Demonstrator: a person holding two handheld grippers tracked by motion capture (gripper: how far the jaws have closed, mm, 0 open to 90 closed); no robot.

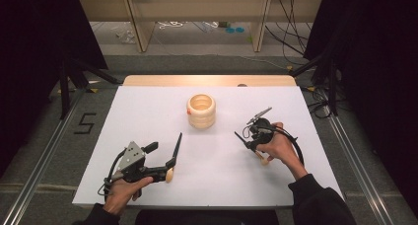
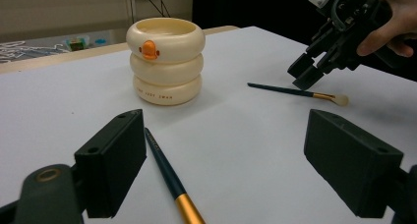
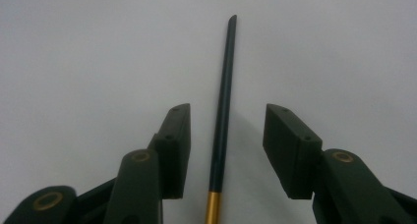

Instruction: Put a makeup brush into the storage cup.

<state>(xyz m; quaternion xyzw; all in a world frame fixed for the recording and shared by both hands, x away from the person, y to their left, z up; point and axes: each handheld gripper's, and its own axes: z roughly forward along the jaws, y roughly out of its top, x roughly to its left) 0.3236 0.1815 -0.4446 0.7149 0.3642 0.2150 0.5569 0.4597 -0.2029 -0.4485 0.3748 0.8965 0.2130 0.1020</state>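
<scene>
White table; wooden far edge; dark curtains flanking.

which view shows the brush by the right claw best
The left gripper view: the brush lies whole on the white table, dark handle, gold ferrule and pale bristles, beneath the right claw. The right gripper view shows its handle and ferrule between open jaws. The high view shows little beyond its bristle tip, under the hand.
</scene>
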